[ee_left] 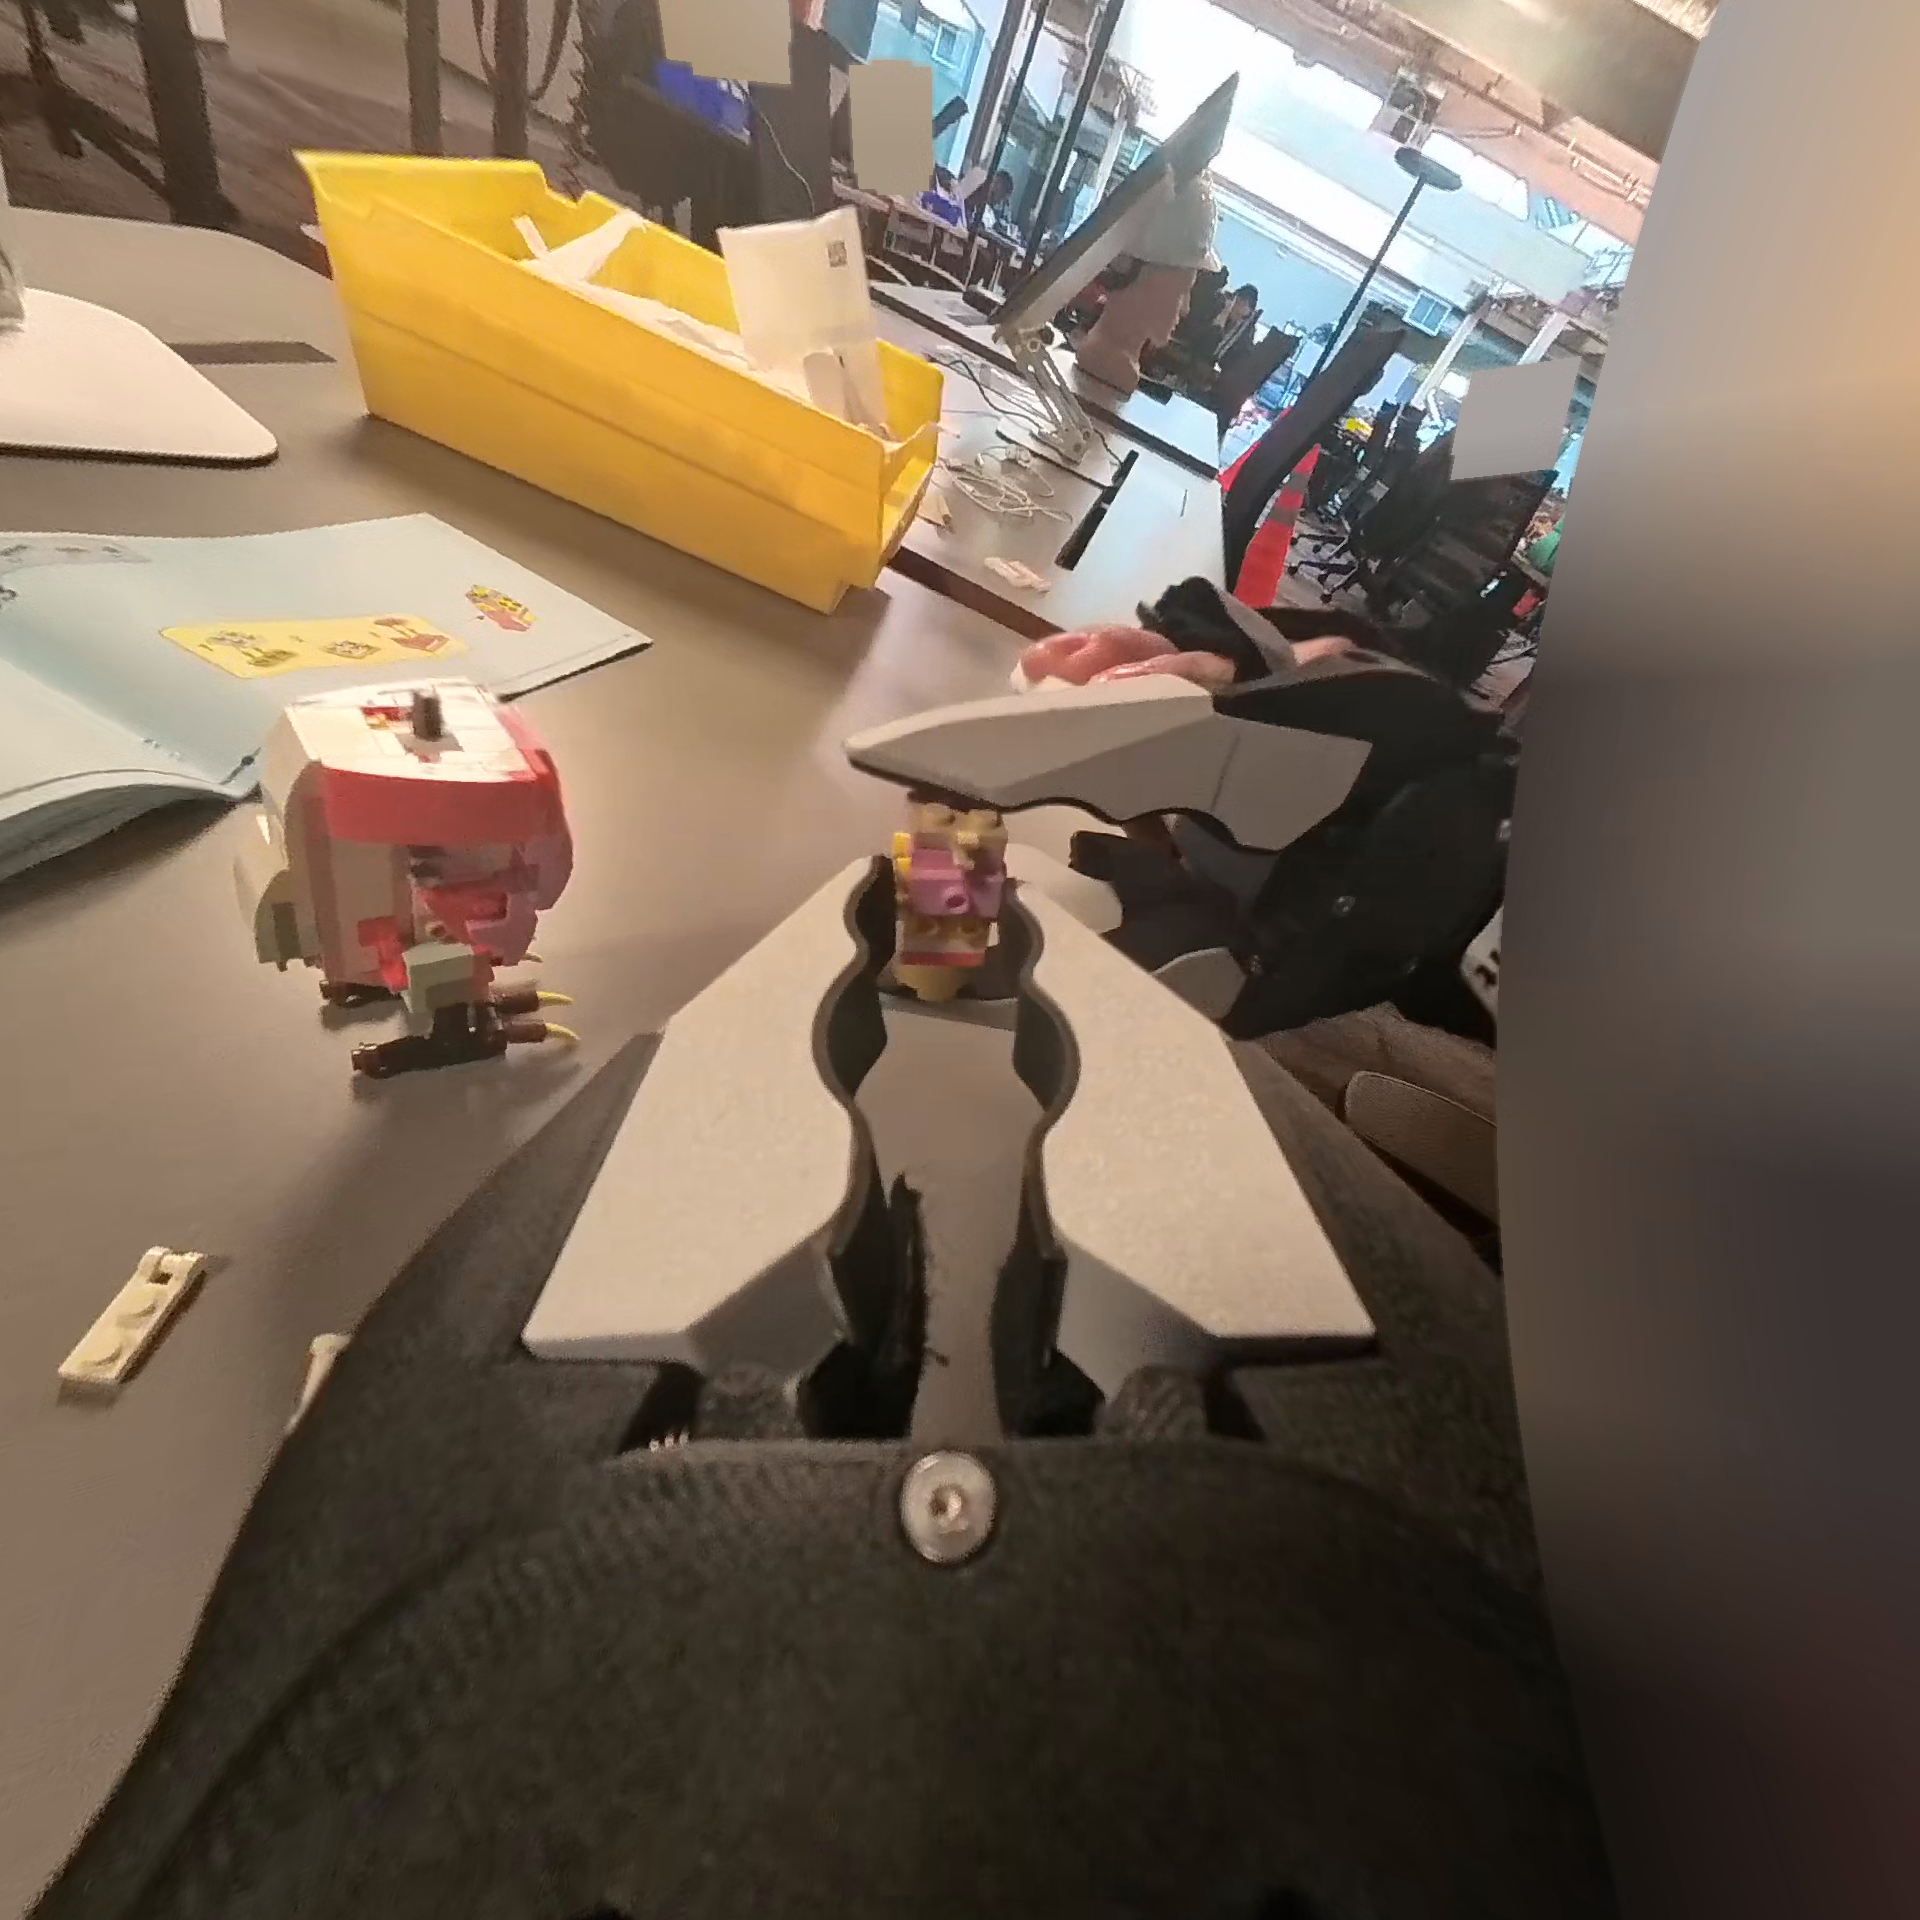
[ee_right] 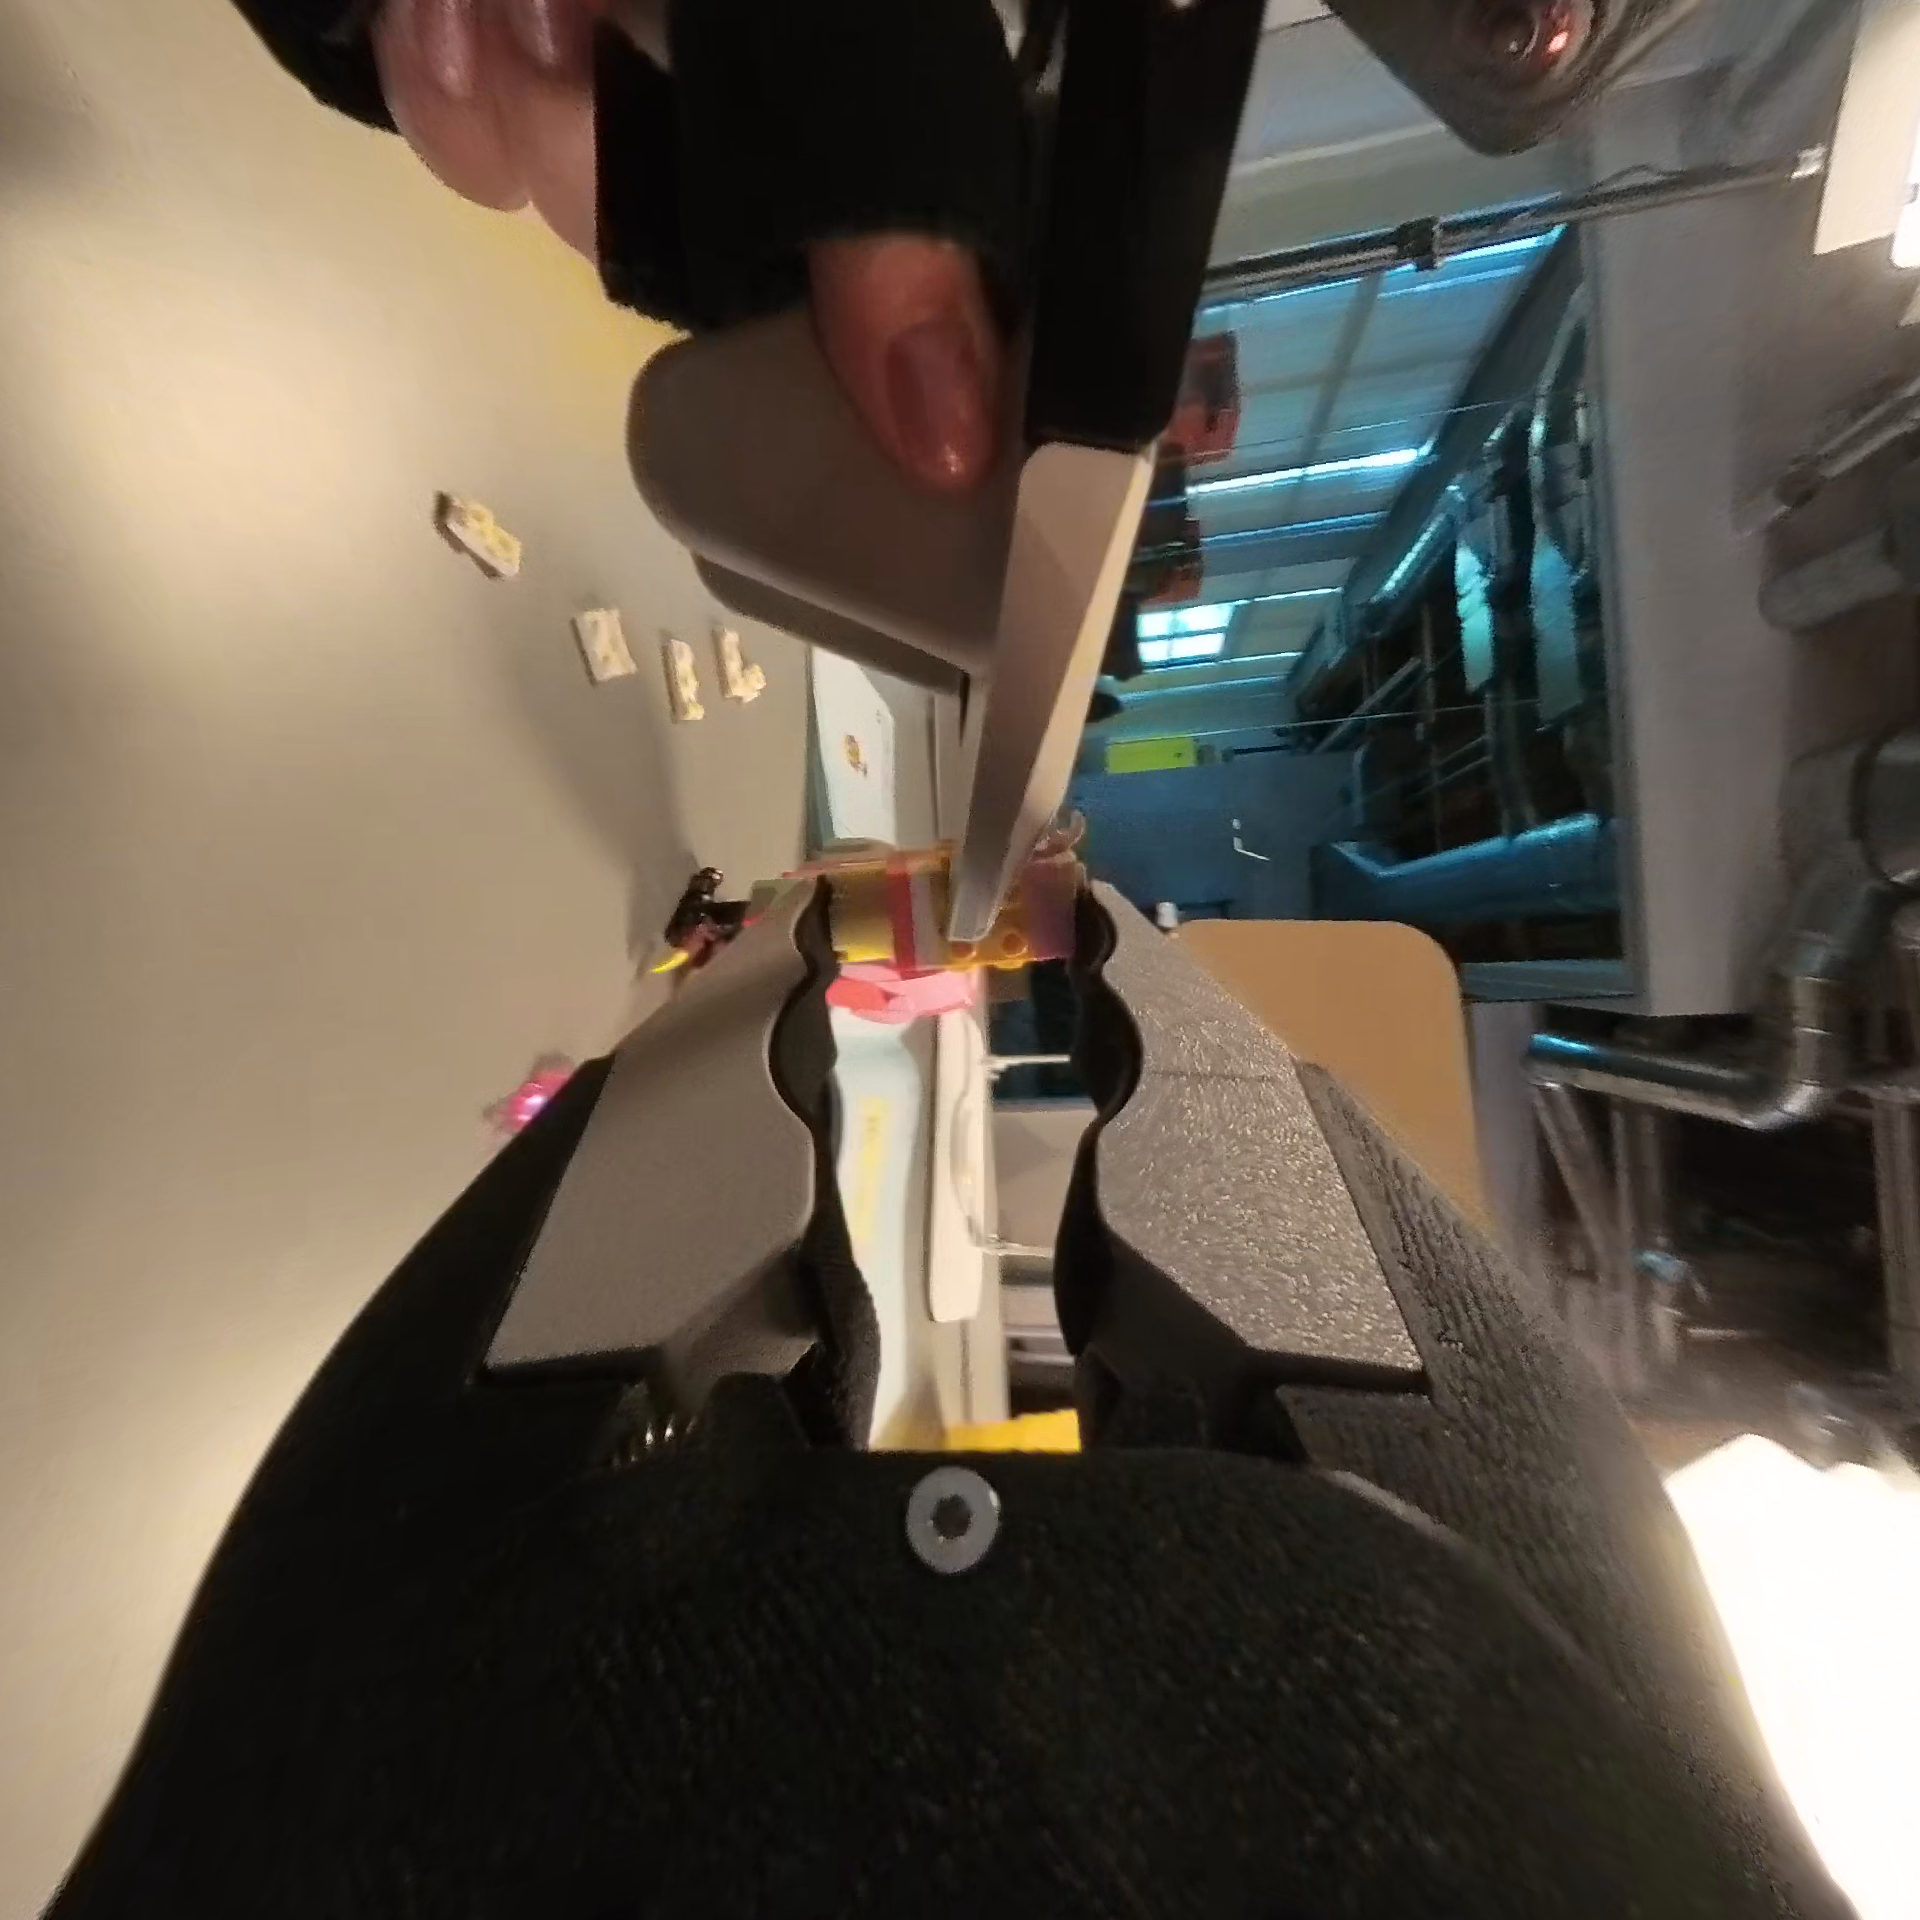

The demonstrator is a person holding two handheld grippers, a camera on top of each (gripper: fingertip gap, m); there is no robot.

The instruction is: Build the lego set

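Observation:
A small yellow, pink and purple brick assembly (ee_left: pixel 948 930) hangs above the grey table (ee_left: pixel 675 790), and both grippers grip it. My left gripper (ee_left: pixel 940 899) is shut on its two sides. My right gripper (ee_right: pixel 951 925) is shut on its two ends; the assembly (ee_right: pixel 883 925) spans the gap from pad to pad. In the left wrist view the right gripper's upper finger (ee_left: pixel 1039 743) rests on the assembly's top. In the right wrist view one left finger (ee_right: pixel 1029 727) comes down onto the assembly; the other is hidden behind it.
A red, white and pink brick model (ee_left: pixel 416 862) stands on the table to the left. Behind it lie a pale blue booklet (ee_left: pixel 260 644) and a yellow bin (ee_left: pixel 623 384) holding papers. A tan plate (ee_left: pixel 130 1314) lies near left. Several tan plates (ee_right: pixel 603 644) lie farther off. Only a small space, under 4 cm, lies between the two pairs of fingers. From either gripper's tips it is about 15 centimeters to the tan plate (ee_left: pixel 130 1314). It is also in sight in the right wrist view (ee_right: pixel 677 686).

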